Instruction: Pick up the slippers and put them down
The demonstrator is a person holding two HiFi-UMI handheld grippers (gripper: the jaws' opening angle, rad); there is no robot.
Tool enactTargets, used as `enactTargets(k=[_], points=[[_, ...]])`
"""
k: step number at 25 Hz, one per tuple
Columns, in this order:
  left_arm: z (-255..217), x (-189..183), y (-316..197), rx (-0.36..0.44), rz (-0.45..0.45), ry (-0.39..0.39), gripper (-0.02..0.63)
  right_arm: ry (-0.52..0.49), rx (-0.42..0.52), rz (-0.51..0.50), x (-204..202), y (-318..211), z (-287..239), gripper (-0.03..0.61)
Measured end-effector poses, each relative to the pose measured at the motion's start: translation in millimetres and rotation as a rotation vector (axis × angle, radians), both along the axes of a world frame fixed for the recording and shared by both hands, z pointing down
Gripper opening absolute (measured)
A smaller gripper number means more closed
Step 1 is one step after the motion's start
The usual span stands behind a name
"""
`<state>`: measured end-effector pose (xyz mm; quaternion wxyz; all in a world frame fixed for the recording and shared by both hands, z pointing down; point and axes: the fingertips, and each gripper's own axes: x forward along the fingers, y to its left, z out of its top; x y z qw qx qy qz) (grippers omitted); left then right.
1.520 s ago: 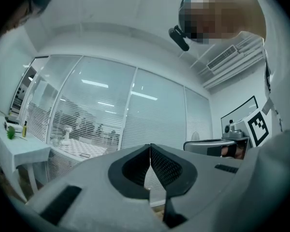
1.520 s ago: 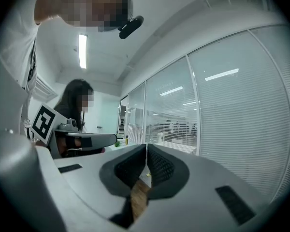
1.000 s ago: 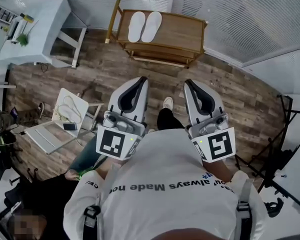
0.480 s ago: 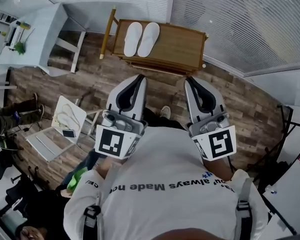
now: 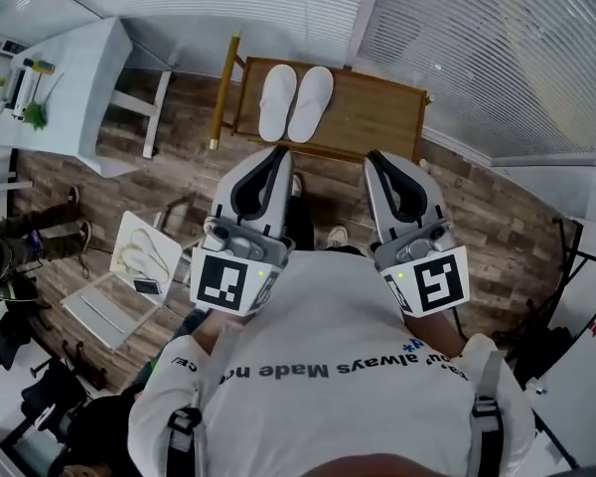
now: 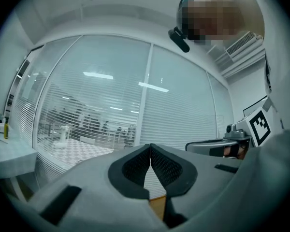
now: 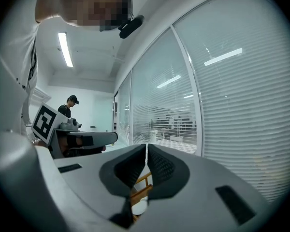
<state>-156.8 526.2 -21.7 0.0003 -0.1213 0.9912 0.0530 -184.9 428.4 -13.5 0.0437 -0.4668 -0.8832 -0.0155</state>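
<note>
**Op:** As I walk the rig forward, the wooden surface (image 5: 377, 117) has slid down the head view towards me. A second ago it sat well ahead at the top of the picture. Now its near edge lies just beyond the tips of both grippers.

**Desk:** So you're in reach?

**Op:** Nearly, I'd say. The approach looks almost done, and no pick has begun.

**Desk:** Where are the slippers?

**Op:** The slippers (image 5: 296, 102) are on the left part of that surface. They lie flat, side by side and touching, with their toes pointing away from me. They haven't shifted on it.

**Desk:** And the jaws?

**Op:** The left gripper (image 5: 279, 154) has its jaws pressed together with nothing between them, and the right gripper (image 5: 374, 157) is the same. Both are held level and parallel, as they were before. I judge I'll have to open them before going for anything.

**Desk:** Give me the count.

**Op:** There are two slippers, both white, making one pair. There are two grippers, both empty, and one wooden surface on the plank floor (image 5: 477, 202). The left gripper lines up closest with the pair.
</note>
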Motion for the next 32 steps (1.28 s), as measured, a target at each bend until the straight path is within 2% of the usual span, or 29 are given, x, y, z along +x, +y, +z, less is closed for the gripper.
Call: enactTargets(k=[7,12,18,24,32], points=[[-0.4,-55.8,69.5,0.005,0.047,0.006,0.014,-0.017,0.006,0.022,-54.2,77.1,-8.1,0.017],[2.2,-89.9,100.5,-0.006,0.088,0.007,0.014,-0.019,0.001,0.054,-85.3,108.2,-7.2,0.017],[10.6,-113.8,108.3,-0.002,0.111,0.031,0.014,-0.003,0.000,0.084,-106.7,114.1,-2.2,0.017],[22.5,-127.9,100.9,-0.005,0.097,0.070,0.014,0.025,0.001,0.083,-122.6,102.4,4.2,0.018],[66.4,-143.9,104.4,-0.008,0.087,0.131,0.015,0.094,0.041,0.075,-140.3,97.1,52.9,0.025]])
